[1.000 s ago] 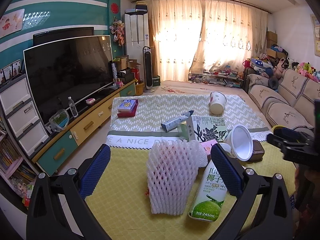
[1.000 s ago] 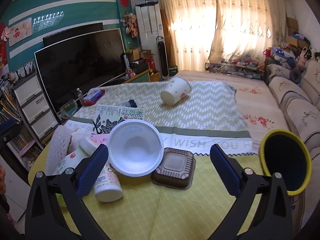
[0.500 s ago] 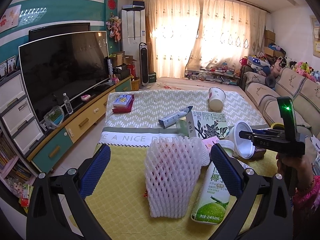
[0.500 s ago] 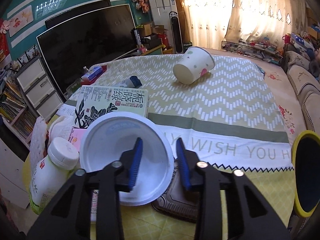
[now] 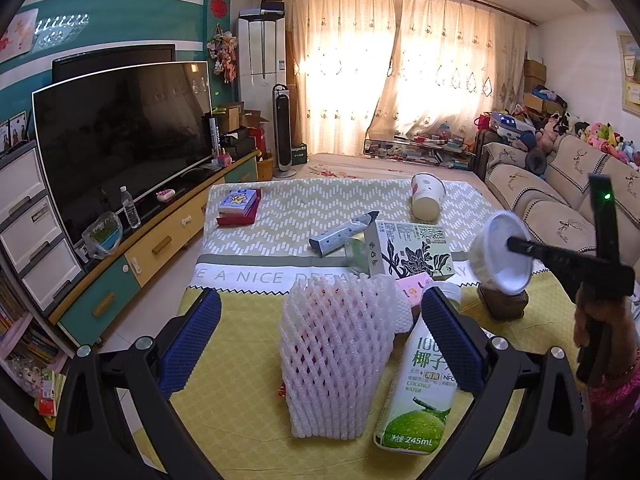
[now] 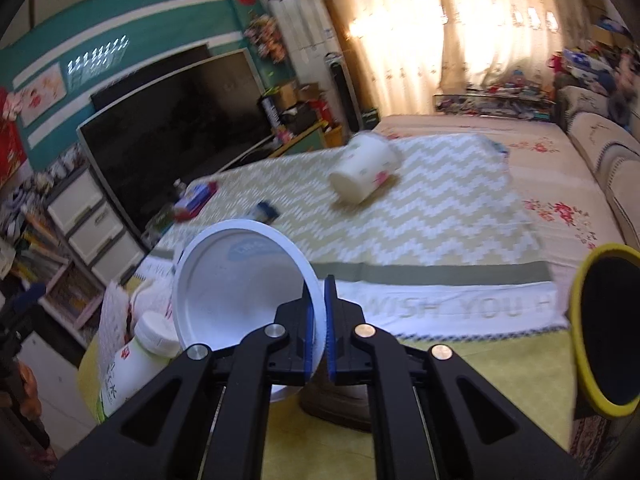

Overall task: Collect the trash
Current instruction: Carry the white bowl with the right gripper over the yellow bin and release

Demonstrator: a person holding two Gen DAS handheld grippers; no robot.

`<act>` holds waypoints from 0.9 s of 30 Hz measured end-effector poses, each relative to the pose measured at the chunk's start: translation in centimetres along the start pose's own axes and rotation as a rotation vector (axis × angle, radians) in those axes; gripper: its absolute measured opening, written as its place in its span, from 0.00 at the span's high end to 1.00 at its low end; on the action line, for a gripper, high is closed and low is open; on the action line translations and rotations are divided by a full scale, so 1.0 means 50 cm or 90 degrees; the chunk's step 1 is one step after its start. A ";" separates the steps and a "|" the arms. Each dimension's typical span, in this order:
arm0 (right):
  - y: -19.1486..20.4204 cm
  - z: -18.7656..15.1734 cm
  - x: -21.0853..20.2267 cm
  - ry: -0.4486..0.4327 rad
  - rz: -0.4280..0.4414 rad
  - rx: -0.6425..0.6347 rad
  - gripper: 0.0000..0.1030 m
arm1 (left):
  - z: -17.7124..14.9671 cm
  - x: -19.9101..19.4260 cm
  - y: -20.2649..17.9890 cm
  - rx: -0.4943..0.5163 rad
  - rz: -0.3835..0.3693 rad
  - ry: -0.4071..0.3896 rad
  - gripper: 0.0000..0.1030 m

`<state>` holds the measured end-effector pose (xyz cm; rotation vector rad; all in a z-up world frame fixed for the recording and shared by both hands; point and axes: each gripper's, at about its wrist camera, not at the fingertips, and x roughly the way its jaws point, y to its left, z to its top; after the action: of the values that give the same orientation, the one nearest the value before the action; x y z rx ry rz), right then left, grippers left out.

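Note:
My right gripper is shut on the rim of a white plastic bowl, and the blue pads pinch its edge. In the left wrist view the bowl hangs tilted above a brown container, held by the right gripper in a person's hand. My left gripper stands open low over the yellow tablecloth. A white foam net lies between its fingers without touching them. A coconut water carton leans by the right finger.
A tipped paper cup, a green printed box, a blue tube box and stacked books lie farther back. A yellow-rimmed black bin stands at the right. TV cabinet to the left, sofa to the right.
The right gripper went from wide open to shut on the bowl's rim and raised the bowl, tilted, off the table. The left gripper stayed nearly still over the foam net.

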<state>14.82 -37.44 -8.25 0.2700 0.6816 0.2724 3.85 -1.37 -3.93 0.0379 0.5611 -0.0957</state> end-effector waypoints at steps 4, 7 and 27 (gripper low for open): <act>-0.119 0.014 -0.056 -0.044 -0.071 0.085 0.95 | -0.002 0.005 -0.004 0.000 -0.004 0.004 0.04; -0.230 0.010 -0.092 -0.057 -0.151 0.156 0.95 | -0.003 0.011 -0.008 0.000 -0.008 0.010 0.04; -0.552 -0.087 -0.075 0.006 -0.411 0.350 0.76 | -0.001 0.027 -0.038 0.018 -0.016 0.023 0.04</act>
<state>13.58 -63.69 -18.49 0.5516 0.8082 -0.5406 4.77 -3.35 -4.73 0.0607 0.5968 -0.1272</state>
